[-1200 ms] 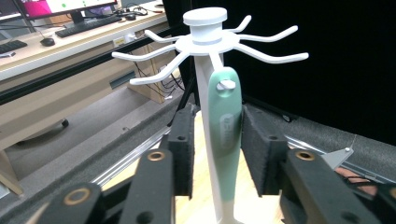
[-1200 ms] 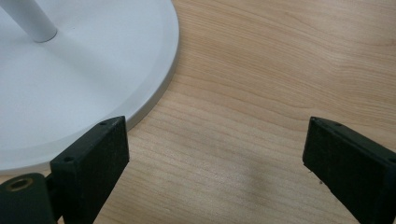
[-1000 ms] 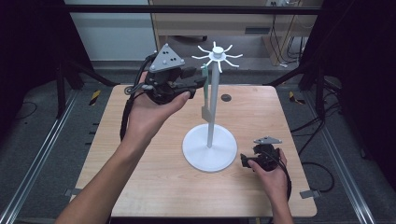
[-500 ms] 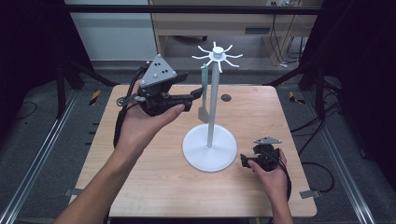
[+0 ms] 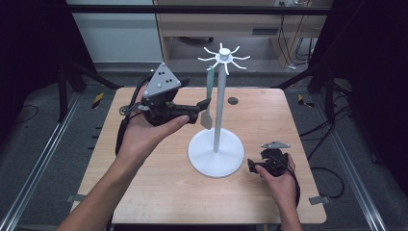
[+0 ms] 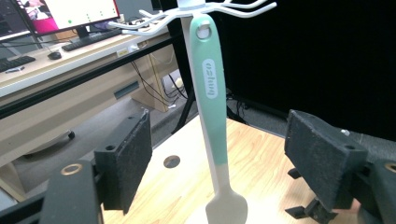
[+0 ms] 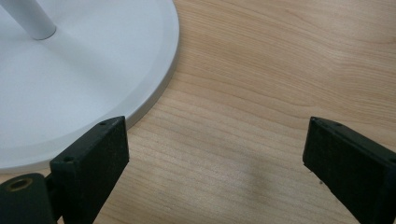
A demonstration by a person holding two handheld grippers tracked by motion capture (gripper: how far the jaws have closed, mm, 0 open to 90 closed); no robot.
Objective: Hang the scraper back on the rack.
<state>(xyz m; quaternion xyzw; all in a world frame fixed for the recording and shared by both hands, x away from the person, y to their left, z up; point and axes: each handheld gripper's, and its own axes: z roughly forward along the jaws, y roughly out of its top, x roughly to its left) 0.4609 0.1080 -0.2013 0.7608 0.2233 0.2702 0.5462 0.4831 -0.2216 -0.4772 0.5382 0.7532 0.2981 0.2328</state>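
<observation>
My left gripper (image 5: 204, 103) is raised over the far left of the table (image 5: 144, 192), jaws spread wide, nothing in them. The green-and-white spatula (image 6: 212, 116) hangs from a hook on the white stand (image 5: 219, 110), just left of its pole, blade down, handle hole over the hook. In the left gripper view it sits between my jaws but ahead of them, apart from both pads.

My right gripper (image 5: 251, 166) rests low at the near right, just beside the stand's round base (image 7: 84, 70), jaws also released and empty.

My guess: the step is either taking the spatula or having just hung it. If grabbing, centre on the green handle, close squarely, then lift up to clear the hook without tipping the stand.
</observation>
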